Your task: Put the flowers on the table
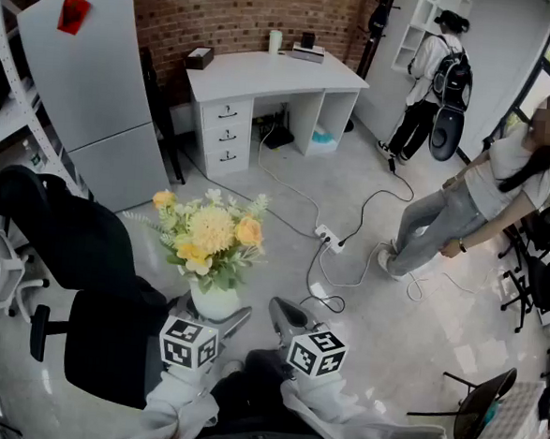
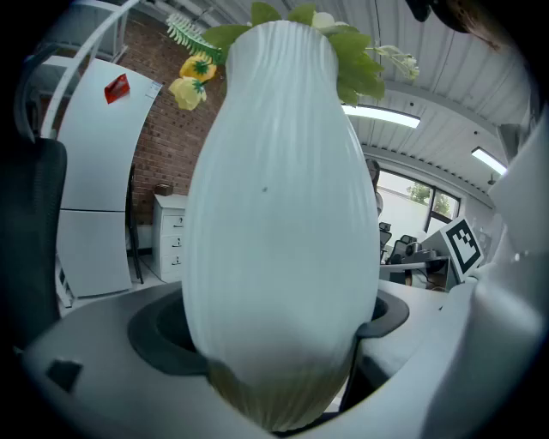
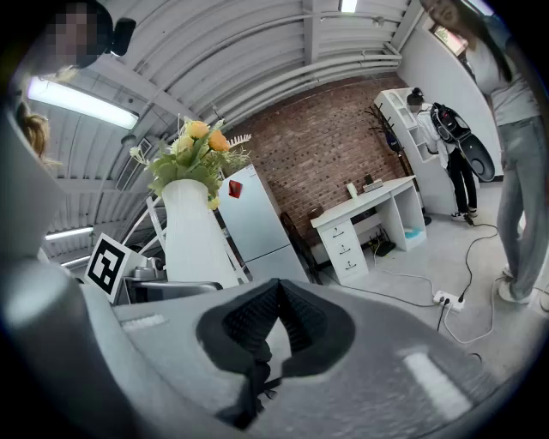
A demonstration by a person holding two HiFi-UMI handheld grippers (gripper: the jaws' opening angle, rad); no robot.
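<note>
A white ribbed vase (image 1: 215, 302) of yellow and cream flowers (image 1: 213, 236) is held upright in my left gripper (image 1: 215, 315), low in the head view. In the left gripper view the vase (image 2: 274, 240) fills the frame, and the left gripper (image 2: 274, 343) is shut on its lower body with wide-spread jaws. My right gripper (image 1: 285, 313) is just right of the vase, and its pads (image 3: 296, 321) meet with nothing between them. The right gripper view shows the vase (image 3: 193, 236) and flowers (image 3: 193, 150) to its left. The white desk (image 1: 266, 73) stands far off at the brick wall.
A grey fridge (image 1: 96, 89) stands at the back left and a black office chair (image 1: 76, 247) is close on the left. A power strip with cables (image 1: 330, 238) lies on the floor toward the desk. Two people (image 1: 483, 200) (image 1: 431, 75) stand at the right.
</note>
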